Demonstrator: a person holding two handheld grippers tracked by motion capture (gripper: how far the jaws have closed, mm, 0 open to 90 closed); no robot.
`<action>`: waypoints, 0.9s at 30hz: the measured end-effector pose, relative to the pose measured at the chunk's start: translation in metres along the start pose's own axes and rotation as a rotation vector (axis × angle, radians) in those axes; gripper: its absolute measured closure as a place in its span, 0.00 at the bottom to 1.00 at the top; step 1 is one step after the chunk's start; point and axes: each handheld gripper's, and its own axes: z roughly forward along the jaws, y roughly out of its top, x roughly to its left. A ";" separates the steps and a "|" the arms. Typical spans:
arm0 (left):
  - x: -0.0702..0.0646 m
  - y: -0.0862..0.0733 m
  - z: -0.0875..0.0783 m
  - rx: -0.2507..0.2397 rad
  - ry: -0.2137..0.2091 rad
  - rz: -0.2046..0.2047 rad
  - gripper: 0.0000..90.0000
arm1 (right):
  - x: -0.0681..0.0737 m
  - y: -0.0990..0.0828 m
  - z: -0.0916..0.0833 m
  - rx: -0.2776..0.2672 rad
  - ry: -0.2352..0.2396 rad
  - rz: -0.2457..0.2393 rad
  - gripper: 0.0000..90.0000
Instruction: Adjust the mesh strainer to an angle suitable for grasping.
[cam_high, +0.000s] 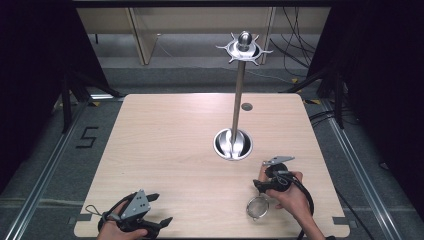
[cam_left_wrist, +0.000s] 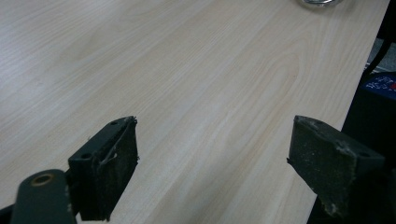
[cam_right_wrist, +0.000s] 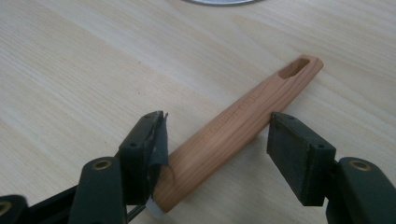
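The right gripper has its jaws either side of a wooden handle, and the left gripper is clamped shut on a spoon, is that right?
Not quite. The left gripper holds nothing: its own view shows the jaws wide apart over bare table. The rest stands: the right gripper has its jaws either side of the wooden handle.

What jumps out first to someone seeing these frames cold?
The tall metal stand rising from its round base at the table's centre-right, crowned by a ring of hooks. Next, the right gripper, jaws open on either side of a strainer's wooden handle lying on the table near the front right edge; its mesh bowl shows beside the hand. The left gripper sits open over bare wood at front left.
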 end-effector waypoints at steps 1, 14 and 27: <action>0.000 0.000 0.000 -0.007 0.003 -0.002 0.17 | 0.001 0.000 0.001 0.011 0.010 0.012 0.44; 0.000 0.000 0.000 -0.004 0.002 0.001 0.17 | -0.002 0.006 0.004 0.080 0.015 -0.123 0.59; 0.000 0.000 0.000 -0.004 0.004 0.001 0.17 | 0.002 0.013 0.004 0.151 0.052 -0.192 0.72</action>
